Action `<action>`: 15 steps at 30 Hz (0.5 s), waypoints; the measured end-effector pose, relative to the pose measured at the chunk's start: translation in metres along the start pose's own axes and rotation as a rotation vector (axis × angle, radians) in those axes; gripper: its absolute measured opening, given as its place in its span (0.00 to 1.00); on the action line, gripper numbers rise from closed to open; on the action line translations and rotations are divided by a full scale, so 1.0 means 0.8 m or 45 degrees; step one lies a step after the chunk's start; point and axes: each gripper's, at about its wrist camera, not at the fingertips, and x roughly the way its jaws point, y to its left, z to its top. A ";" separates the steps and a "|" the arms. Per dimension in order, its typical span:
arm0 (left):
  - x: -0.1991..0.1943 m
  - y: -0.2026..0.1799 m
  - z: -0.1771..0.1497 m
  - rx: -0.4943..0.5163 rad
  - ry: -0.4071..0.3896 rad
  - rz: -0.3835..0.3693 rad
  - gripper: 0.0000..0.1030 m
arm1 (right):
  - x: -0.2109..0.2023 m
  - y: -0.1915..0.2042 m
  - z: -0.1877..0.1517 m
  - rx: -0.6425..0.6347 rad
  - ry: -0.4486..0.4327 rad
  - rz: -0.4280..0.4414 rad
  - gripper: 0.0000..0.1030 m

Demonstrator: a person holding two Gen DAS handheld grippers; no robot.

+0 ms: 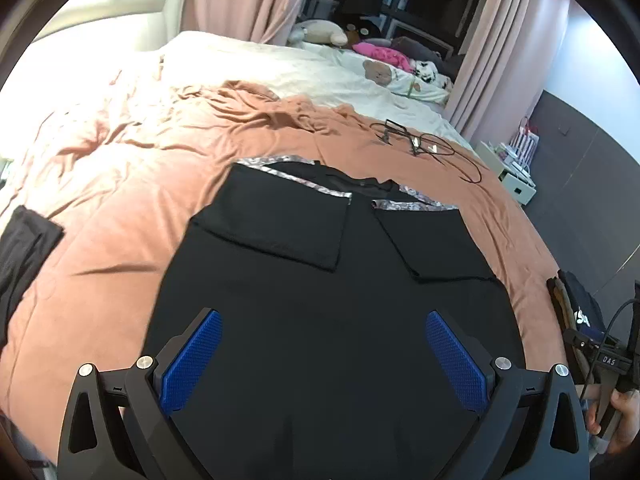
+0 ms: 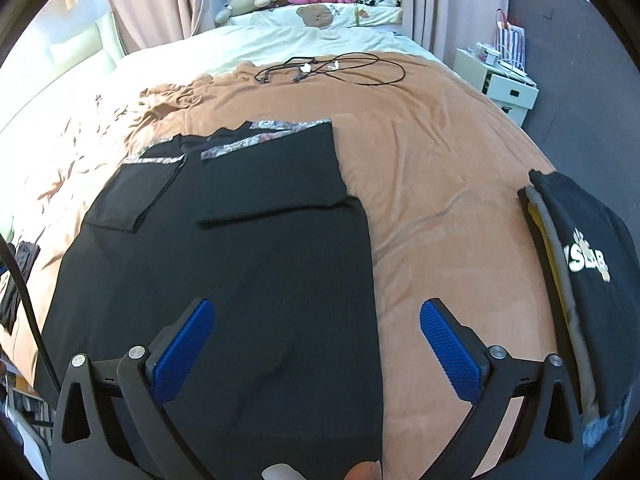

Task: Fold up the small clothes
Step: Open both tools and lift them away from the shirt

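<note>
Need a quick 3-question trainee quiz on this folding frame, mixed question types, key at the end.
1. True or false: both sleeves of the black shirt are already folded in over its body.
2. Multiple choice: the stack of folded clothes lies A) on the shirt's left, B) on the shirt's right near the bed edge, C) at the pillows.
3. Fill in: the left gripper and right gripper are both ____, holding nothing.

Key
1. True: both patterned cuffs lie on the black body.
2. B
3. open
</note>
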 end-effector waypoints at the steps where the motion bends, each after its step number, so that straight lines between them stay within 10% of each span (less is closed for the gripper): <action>1: -0.006 0.003 -0.004 0.002 -0.006 0.004 0.99 | -0.005 0.001 -0.005 0.000 0.001 0.008 1.00; 15: -0.095 0.043 -0.072 -0.027 -0.071 0.031 0.99 | -0.068 -0.020 -0.065 0.039 -0.058 0.039 1.00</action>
